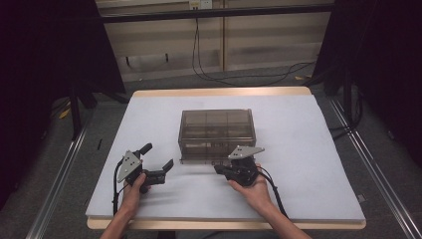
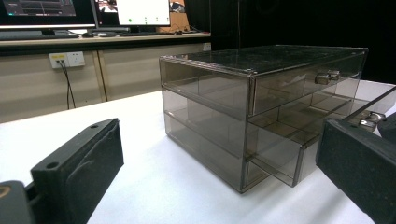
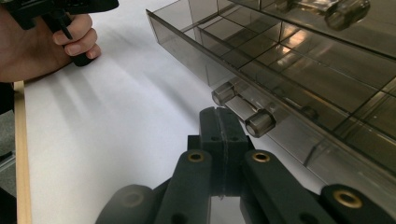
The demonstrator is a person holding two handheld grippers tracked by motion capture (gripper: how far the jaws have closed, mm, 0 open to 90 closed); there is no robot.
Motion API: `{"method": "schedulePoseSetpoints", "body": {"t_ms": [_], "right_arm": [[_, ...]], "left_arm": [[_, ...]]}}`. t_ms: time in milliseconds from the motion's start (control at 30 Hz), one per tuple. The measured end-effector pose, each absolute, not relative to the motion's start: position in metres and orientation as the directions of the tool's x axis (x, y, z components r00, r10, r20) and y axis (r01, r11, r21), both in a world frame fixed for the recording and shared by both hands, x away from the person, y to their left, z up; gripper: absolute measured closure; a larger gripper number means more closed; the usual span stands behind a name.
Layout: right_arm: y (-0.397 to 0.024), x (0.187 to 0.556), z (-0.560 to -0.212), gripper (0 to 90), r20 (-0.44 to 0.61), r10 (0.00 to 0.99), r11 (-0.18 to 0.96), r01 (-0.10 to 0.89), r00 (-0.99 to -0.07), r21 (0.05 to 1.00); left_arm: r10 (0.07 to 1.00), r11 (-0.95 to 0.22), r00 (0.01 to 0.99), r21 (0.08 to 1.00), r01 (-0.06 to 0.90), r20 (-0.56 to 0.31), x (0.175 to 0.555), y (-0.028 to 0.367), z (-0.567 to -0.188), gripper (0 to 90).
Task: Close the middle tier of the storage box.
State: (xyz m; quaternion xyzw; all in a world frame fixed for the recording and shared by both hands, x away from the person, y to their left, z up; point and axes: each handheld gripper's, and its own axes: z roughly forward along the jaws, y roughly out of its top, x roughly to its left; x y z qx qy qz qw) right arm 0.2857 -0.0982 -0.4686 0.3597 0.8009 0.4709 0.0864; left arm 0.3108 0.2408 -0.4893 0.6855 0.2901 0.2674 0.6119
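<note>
High view: smoked transparent plastic drawer cabinet (image 1: 217, 130) at centre of a white-covered table (image 1: 308, 164), two hand-held grippers at lower frame.

Cabinet: rectangular, stacked drawers with divided compartments; the bottom drawer (image 3: 299, 79) stands pulled partly out toward the lower edge of the high view, seen at right in the left gripper view and across the upper right of the right gripper view. Left gripper (image 1: 160, 169): lower left of centre, jaws spread wide, holding nothing, apart from the cabinet. Right gripper (image 3: 219, 122): lower centre, jaws pressed together with nothing between them, tips just beside the drawer's clear cylindrical handle (image 3: 243, 109); contact cannot be told. Left hand (image 3: 44, 44): upper left of the right gripper view.
</note>
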Motion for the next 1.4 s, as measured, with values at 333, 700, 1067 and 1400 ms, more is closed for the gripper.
{"method": "schedulePoseSetpoints", "body": {"t_ms": [333,700,1067,1400], "right_arm": [[-0.100,0.289,-0.470,90.0,0.205,0.666,0.287,0.500,-0.717,0.817],[-0.102,0.292,-0.470,90.0,0.210,0.669,0.280,0.504,-0.713,0.817],[-0.101,0.296,-0.470,90.0,0.210,0.671,0.279,0.504,-0.711,0.817],[-0.100,0.297,-0.471,90.0,0.210,0.672,0.278,0.504,-0.711,0.818]], "left_arm": [[0.725,-0.083,0.689,0.994,0.071,0.011,0.311,0.241,-0.489,0.8],[0.730,-0.080,0.683,0.994,0.075,0.007,0.310,0.240,-0.489,0.8],[0.725,-0.078,0.688,0.995,0.069,0.009,0.311,0.241,-0.489,0.8],[0.725,-0.078,0.688,0.994,0.072,0.007,0.311,0.240,-0.489,0.8]]}}
